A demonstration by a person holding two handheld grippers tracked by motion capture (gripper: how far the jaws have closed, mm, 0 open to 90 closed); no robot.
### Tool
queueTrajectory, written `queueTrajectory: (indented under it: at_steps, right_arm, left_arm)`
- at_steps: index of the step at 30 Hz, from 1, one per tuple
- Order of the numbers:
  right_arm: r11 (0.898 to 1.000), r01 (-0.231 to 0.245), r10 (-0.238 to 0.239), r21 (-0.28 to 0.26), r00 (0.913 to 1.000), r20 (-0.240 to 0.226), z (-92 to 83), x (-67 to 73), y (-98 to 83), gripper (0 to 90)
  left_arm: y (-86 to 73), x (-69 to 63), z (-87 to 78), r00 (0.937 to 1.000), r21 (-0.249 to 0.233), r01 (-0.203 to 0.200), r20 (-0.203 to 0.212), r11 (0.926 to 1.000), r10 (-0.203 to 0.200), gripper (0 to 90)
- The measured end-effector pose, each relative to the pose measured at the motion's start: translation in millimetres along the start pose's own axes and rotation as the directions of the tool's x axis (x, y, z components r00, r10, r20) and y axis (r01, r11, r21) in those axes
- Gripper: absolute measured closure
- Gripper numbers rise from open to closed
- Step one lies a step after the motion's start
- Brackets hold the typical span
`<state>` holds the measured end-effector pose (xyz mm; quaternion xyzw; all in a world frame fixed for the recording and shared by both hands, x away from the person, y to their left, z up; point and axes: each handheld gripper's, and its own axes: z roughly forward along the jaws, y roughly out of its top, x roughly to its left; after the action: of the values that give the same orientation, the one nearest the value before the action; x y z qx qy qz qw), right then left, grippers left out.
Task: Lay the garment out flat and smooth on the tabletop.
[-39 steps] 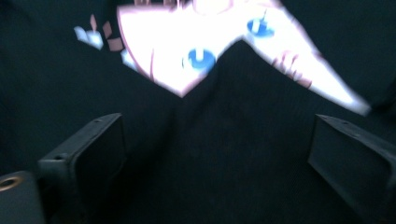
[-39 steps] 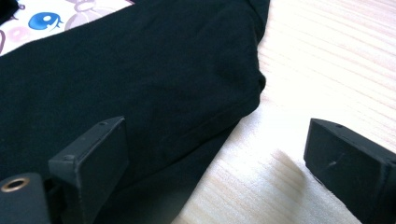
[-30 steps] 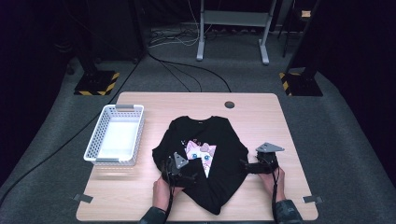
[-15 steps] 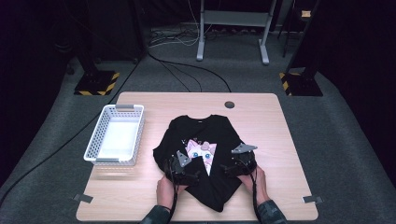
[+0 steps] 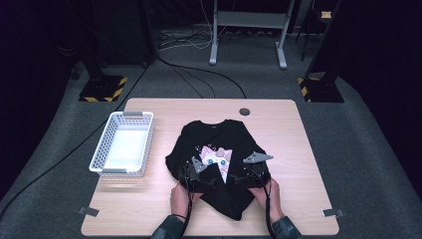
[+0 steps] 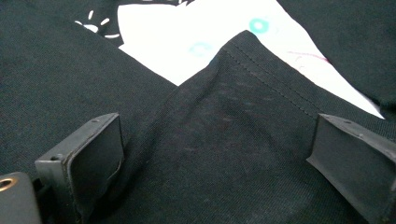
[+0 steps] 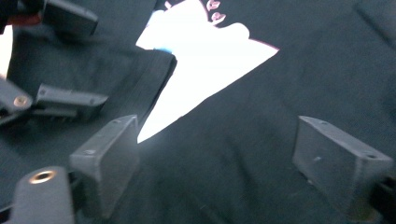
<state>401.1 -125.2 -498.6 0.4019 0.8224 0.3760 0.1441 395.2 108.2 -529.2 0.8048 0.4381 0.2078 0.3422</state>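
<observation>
Right gripper (image 5: 238, 179) is brought left onto shirt (image 5: 219, 137), jaws just narrowed, apart, cloth between | left gripper (image 5: 201, 179) open over folded hem | collar points away, mid-table | basket (image 5: 102, 154) left, bare wood right.

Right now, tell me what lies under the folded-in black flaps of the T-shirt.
Under the flaps of the T-shirt, part of the white cat print shows as a wedge; the rest is covered.
</observation>
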Motion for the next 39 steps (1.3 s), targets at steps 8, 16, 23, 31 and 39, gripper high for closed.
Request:
queueTrajectory:
  at_steps: [8, 16, 23, 31, 39]
  right_arm:
    - [0.998, 0.021, -0.019, 0.061, 0.9995, -0.026, 12.5, 20.1, -14.3, 39.1]
    - [0.999, 0.017, -0.015, 0.030, 0.9983, -0.057, 5.3, 21.1, -22.6, 72.0]
    - [1.000, -0.008, 0.008, -0.006, 0.9956, -0.094, 0.5, 18.9, -29.5, 84.1]
    - [0.998, -0.032, 0.026, -0.062, 0.9949, -0.098, -14.6, 15.1, -31.5, 84.8]
    - [0.996, -0.030, 0.023, -0.083, 0.9962, -0.084, -28.0, 9.8, -33.4, 85.9]
  left_arm:
    - [-0.1, 0.0, -0.1, 1.0000, 0.000, 0.001, 0.000, 1.0000, -0.001, 3.1]
    - [-0.1, 0.0, -0.1, 1.0000, -0.001, 0.001, 0.001, 1.0000, -0.001, 3.2]
    - [-0.3, -0.1, -0.1, 1.0000, -0.003, 0.001, 0.001, 1.0000, -0.001, 3.5]
    - [-0.4, -0.1, -0.2, 1.0000, -0.004, 0.001, 0.001, 1.0000, -0.001, 3.5]
    - [-0.3, 0.1, -0.1, 1.0000, -0.002, 0.003, 0.003, 1.0000, -0.003, 3.5]
